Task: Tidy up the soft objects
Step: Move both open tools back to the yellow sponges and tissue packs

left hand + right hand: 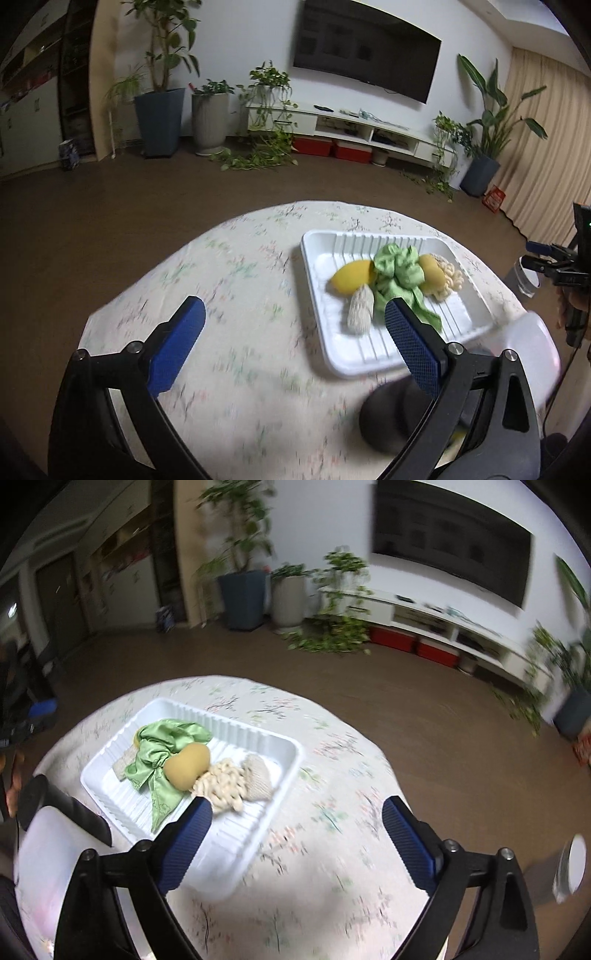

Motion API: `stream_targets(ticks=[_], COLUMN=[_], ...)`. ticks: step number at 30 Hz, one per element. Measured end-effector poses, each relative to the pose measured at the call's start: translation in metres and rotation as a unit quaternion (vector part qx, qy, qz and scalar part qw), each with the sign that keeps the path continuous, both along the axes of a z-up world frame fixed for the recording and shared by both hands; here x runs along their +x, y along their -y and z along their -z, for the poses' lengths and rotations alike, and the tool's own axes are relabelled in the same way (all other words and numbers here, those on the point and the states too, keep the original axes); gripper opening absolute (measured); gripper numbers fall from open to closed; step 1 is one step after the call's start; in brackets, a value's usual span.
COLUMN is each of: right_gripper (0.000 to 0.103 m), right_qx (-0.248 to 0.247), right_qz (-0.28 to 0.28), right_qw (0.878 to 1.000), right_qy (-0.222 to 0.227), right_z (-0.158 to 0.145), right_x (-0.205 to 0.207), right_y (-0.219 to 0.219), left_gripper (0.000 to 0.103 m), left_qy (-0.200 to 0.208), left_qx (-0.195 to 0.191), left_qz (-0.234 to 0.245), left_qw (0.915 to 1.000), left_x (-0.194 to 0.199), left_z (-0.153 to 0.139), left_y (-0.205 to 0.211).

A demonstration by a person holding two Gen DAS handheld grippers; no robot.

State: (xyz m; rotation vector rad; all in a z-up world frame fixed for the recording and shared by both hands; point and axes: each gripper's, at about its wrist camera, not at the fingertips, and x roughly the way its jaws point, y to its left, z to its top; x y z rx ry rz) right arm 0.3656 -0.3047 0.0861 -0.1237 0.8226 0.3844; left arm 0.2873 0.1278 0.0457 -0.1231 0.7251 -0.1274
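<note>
A white ribbed tray (pixel 320 275) sits on the round table and holds the soft things in a heap. In the left wrist view these are a yellow sponge (pixel 352 281), a crumpled green cloth (pixel 400 275), a second yellow sponge (pixel 431 275), a cream braided yarn piece (pixel 452 280) and a beige knit piece (pixel 360 313). My left gripper (pixel 295 310) hovers open left of the tray, with nothing between its fingers. In the right wrist view the tray (pixel 229 722), green cloth (pixel 166 747), sponge (pixel 187 766), yarn (pixel 223 785) and knit piece (pixel 258 775) lie ahead to the left. My right gripper (pixel 297 810) is open and holds nothing.
A floral tablecloth (pixel 240 280) covers the table. A dark rounded object (pixel 388 417) and a translucent white container (pixel 528 350) sit at the near edge by the tray. Brown floor, potted plants (pixel 159 118) and a low TV cabinet (pixel 351 129) lie beyond.
</note>
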Motion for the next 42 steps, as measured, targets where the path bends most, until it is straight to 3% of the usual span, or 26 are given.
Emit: stream_targets(ticks=[7,13,23,29,31,35,42], right_gripper=[0.098,0.101,0.103,0.103,0.103,0.103,0.103], right_qx=[0.046,0.073,0.09,0.095,0.089,0.084,0.085], right_qz=[0.067,0.09,0.052,0.02,0.016,0.006,0.005], right_qw=[0.997,0.993,0.994,0.994,0.995,0.996,0.996], right_qy=[-0.011,-0.026,-0.042,-0.045,-0.05,-0.039,-0.039], right_z=[0.0,0.012,0.028,0.05,0.06,0.062,0.067], right_x=[-0.06,-0.121,-0.229,-0.29,-0.301,-0.308,-0.314], right_y=[0.044,0.053,0.009,-0.034,-0.046,-0.064,-0.089], left_gripper=[0.102,0.102,0.103,0.103,0.103,0.103,0.103], left_qy=[0.008,0.007,-0.007,0.029,0.026,-0.006,-0.032], left_qx=[0.001,-0.01,-0.067,-0.13,-0.127,-0.063,-0.044], left_qz=[-0.015,-0.002,0.021,0.009,0.005,0.024,0.021], left_qw=[0.9999,0.9999,0.9975,0.991,0.9915,0.9977,0.9983], left_x=[-0.068,-0.126,-0.219,-0.264,-0.273,-0.267,-0.248], left_z=[-0.003,0.004,0.04,0.057,0.059,0.058,0.061], left_y=[-0.002,0.011,0.051,0.061,0.067,0.087,0.087])
